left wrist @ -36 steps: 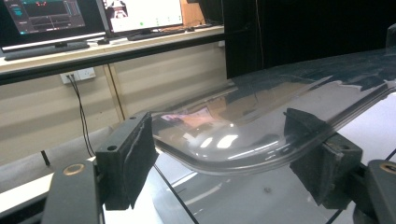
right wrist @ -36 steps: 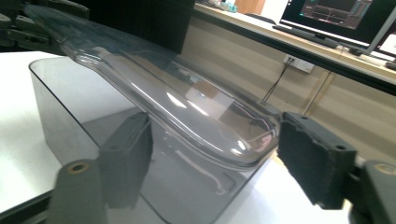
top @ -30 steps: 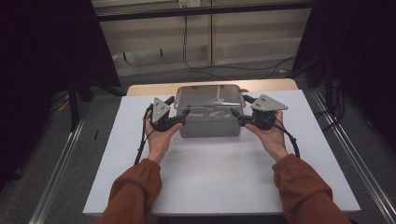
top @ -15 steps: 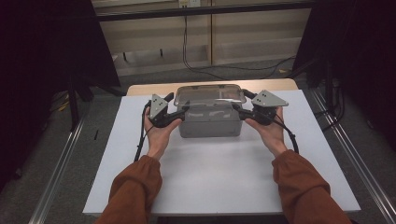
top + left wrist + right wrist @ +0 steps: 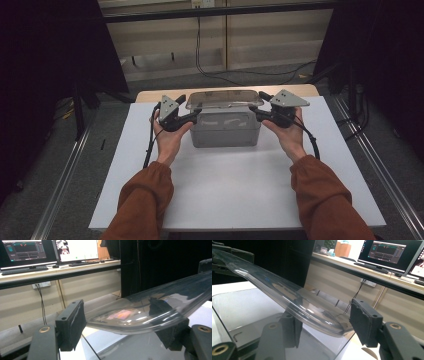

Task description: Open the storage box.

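Note:
A clear plastic lid (image 5: 225,98) lies over a grey box (image 5: 227,130) at the far middle of the white table (image 5: 220,200). My left gripper (image 5: 190,106) is at the lid's left end. In the left gripper view the lid (image 5: 150,307) runs between the jaws, with one pad (image 5: 72,322) against its edge and the other under it. My right gripper (image 5: 256,102) is at the right end and its jaws have just been closing. There the lid (image 5: 294,300) lies between the jaws, one pad (image 5: 364,320) a small gap off its tip.
A person's hands and rust-coloured sleeves (image 5: 145,200) come in from the bottom. Metal rails (image 5: 65,180) run along both sides of the table. A desk with monitors (image 5: 25,251) stands beyond it, and cables (image 5: 200,45) hang by the back wall.
Both hands stay at the lid's two ends. The right gripper's jaws look slightly narrower around the lid's right end. The box has not moved.

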Demonstrator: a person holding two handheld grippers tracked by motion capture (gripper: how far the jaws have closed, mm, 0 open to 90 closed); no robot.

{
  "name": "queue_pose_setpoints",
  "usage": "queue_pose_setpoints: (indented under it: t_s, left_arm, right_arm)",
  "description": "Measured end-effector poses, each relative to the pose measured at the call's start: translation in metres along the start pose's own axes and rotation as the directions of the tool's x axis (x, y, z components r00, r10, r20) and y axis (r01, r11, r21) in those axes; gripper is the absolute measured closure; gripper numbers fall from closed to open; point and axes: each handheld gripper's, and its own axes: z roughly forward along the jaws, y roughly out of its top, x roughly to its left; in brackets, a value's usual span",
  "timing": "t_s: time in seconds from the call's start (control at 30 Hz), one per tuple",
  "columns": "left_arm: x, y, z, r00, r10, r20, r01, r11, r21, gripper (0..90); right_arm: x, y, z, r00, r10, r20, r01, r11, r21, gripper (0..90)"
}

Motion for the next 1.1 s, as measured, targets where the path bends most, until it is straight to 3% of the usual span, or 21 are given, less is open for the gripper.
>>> queue_pose_setpoints:
  t_s: [0.4, 0.67, 0.8, 1.03, 1.1]
  left_arm:
    - [0.005, 0.006, 0.006, 0.9978, 0.067, 0.0, -0.067, 0.9978, -0.001, 39.7]
    - [0.01, 0.007, 0.013, 0.9982, 0.059, -0.002, -0.059, 0.9981, 0.017, 46.9]
    - [0.012, 0.007, 0.017, 0.9994, 0.035, -0.005, -0.035, 0.9993, 0.014, 49.1]
    - [0.017, 0.006, 0.021, 0.9994, 0.032, -0.011, -0.031, 0.9994, 0.014, 53.3]
    - [0.017, 0.008, 0.022, 0.9987, 0.051, -0.009, -0.051, 0.9983, 0.029, 53.5]
  right_arm:
    - [-0.003, 0.008, 0.003, 1.0, 0.0, 0.0, 0.0, 1.0, -0.012, 51.5]
    - [-0.008, 0.011, 0.006, 0.9999, 0.012, 0.0, -0.012, 1.0, -0.022, 47.9]
    - [-0.012, 0.012, 0.007, 0.9999, 0.01, 0.0, -0.01, 1.0, -0.026, 48.5]
    - [-0.016, 0.011, 0.011, 0.9997, 0.023, -0.005, -0.023, 0.999, -0.029, 49.7]
    - [-0.016, 0.01, 0.013, 0.9998, 0.02, -0.001, -0.02, 0.999, -0.027, 50.3]
